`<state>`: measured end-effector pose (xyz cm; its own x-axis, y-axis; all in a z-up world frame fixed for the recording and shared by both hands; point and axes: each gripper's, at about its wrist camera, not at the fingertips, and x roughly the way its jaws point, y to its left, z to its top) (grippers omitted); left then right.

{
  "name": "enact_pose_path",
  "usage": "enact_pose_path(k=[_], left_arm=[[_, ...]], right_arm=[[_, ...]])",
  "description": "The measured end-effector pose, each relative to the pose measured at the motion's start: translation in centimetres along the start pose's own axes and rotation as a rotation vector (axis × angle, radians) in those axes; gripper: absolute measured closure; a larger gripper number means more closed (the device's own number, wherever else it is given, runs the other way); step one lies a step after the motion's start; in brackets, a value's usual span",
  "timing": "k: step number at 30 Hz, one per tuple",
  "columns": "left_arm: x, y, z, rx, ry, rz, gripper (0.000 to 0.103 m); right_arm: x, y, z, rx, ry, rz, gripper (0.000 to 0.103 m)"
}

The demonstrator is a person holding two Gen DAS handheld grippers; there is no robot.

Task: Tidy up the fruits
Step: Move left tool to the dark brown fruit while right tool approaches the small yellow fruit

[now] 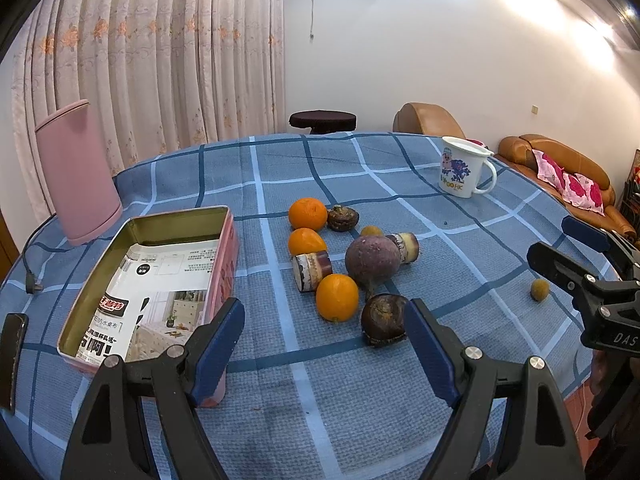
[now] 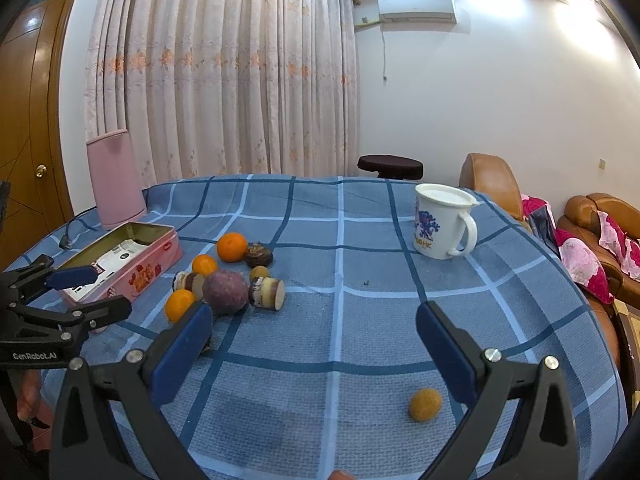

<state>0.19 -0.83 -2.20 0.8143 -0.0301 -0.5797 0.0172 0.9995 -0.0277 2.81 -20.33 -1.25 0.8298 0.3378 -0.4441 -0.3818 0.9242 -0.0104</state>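
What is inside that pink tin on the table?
The pink tin holds only a printed paper sheet lying flat on its bottom; no fruit is in it. The left gripper finger hides its near corner, and anything under the sheet is covered.

We see a woven, matt checked tablecloth, a tin box with dull brassy metal walls lined with printed paper, glossy dimpled oranges, a smooth shiny white mug, and blue matt gripper pads.
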Motion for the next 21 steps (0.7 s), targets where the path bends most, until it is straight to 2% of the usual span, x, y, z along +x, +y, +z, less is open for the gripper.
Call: enact_pose_path(k=[21], left_arm=[[0.51,-0.3,-0.53,0.001,0.019,-0.003,0.02]], right_arm=[[0.81,-0.08,-0.49,0.004,0.034,-0.003,0.0]])
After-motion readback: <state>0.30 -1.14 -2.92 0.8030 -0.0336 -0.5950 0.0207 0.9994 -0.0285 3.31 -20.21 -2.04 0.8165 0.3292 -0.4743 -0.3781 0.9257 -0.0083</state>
